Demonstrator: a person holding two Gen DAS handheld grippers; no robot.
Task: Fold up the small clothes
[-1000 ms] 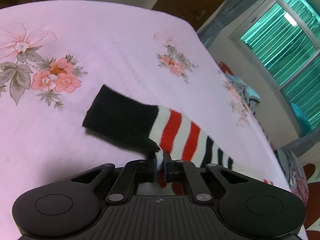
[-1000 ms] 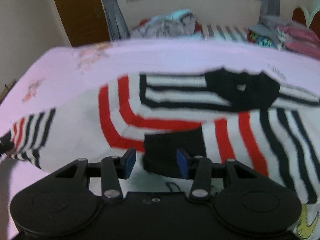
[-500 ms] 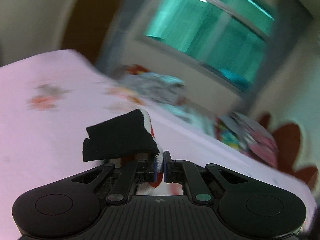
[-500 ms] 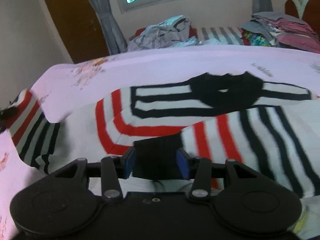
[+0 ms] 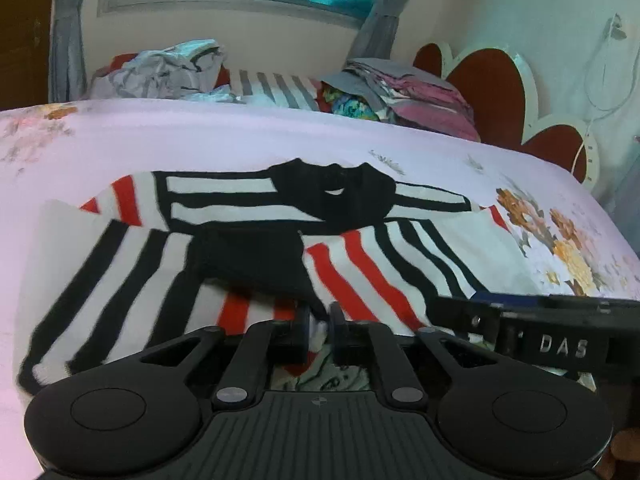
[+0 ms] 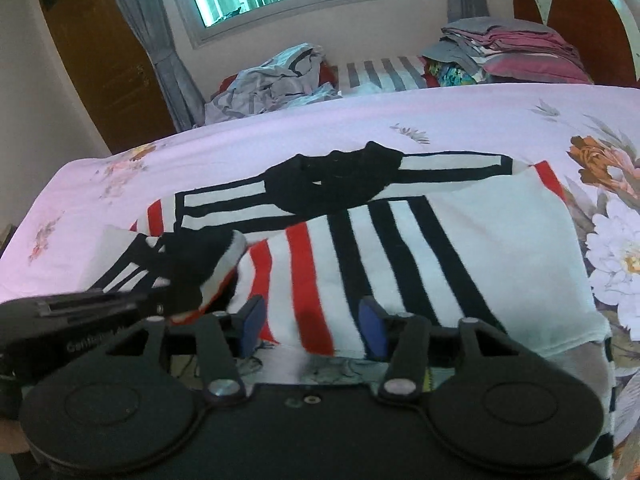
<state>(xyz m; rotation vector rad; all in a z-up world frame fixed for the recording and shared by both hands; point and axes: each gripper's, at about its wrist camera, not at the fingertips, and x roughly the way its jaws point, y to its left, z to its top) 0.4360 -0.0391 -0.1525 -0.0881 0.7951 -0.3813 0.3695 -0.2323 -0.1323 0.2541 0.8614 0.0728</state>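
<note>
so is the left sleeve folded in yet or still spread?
Folded in, not released: the sleeve lies across the sweater body, its black cuff still pinched in the left gripper.

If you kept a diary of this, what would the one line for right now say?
step: folding sleeve over striped sweater | left tongs: shut on sleeve | right tongs: open, above sweater | surface: bed
</note>
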